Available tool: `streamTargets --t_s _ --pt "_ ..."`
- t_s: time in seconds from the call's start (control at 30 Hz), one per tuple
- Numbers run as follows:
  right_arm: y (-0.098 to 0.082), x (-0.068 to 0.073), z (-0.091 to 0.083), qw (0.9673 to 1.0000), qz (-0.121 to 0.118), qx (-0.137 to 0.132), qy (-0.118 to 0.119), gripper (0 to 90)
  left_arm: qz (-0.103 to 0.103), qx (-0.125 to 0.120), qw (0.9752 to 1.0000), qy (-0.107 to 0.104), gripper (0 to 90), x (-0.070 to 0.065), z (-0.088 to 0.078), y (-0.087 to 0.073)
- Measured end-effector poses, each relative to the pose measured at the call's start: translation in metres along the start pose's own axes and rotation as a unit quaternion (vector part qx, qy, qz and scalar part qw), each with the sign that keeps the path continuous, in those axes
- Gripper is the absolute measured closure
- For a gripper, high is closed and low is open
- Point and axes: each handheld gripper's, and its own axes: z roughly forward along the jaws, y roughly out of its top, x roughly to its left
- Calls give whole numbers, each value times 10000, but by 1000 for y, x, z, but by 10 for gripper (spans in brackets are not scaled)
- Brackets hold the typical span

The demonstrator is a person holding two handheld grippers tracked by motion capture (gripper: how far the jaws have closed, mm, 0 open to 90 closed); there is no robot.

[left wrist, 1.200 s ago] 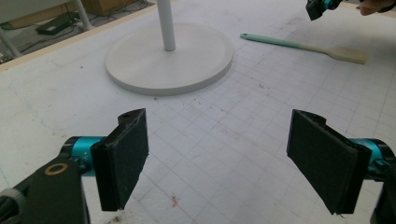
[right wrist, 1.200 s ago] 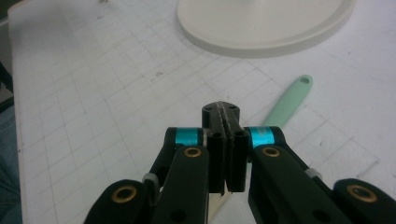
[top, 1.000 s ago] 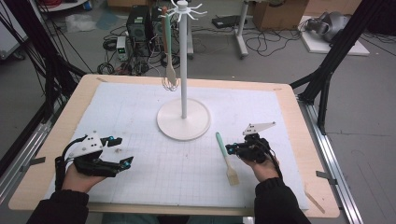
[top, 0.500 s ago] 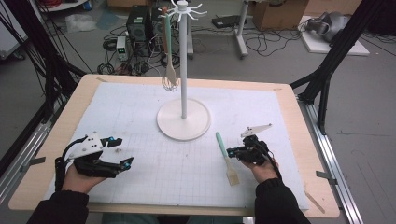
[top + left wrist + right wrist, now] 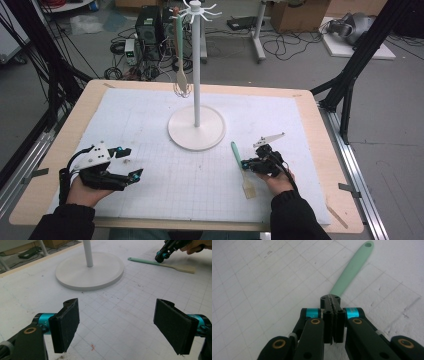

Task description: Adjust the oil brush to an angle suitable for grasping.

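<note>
A spatula [image 5: 235,150] with a mint green handle and a wooden blade lies flat on the white gridded mat, right of centre. My right gripper [image 5: 245,164] is shut, its closed tips down at the spatula's handle where green meets wood. In the right gripper view the pads [image 5: 333,298] press together and the green handle [image 5: 349,272] runs on beyond them. My left gripper [image 5: 132,161] rests at the mat's front left, open, with nothing between its pads [image 5: 116,325]. In the left gripper view the spatula [image 5: 145,261] and the right gripper [image 5: 160,258] show far off.
A white utensil stand [image 5: 196,131] with a round base [image 5: 90,271] rises at the mat's middle back. A green-handled wooden spoon [image 5: 180,75] hangs from its top hooks. Cables, boxes and black frame legs lie beyond the table's edges.
My right gripper has edged slightly left, closer onto the spatula's handle. The left gripper and the spatula have stayed in place.
</note>
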Motion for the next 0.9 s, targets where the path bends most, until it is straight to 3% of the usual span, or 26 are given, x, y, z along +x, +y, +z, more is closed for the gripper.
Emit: streamTargets --t_s 0.27,0.53,0.9 --pt "3 5 4 9998 -125 62 106 894 -2 2 10000 -27 212 -1 1 0" --pt "11 4 10 9999 -71 36 -70 894 26 2 10000 -18 212 0 0 1" --pt "15 11 15 9993 -267 152 215 894 15 -18 10000 -19 212 0 -1 1"
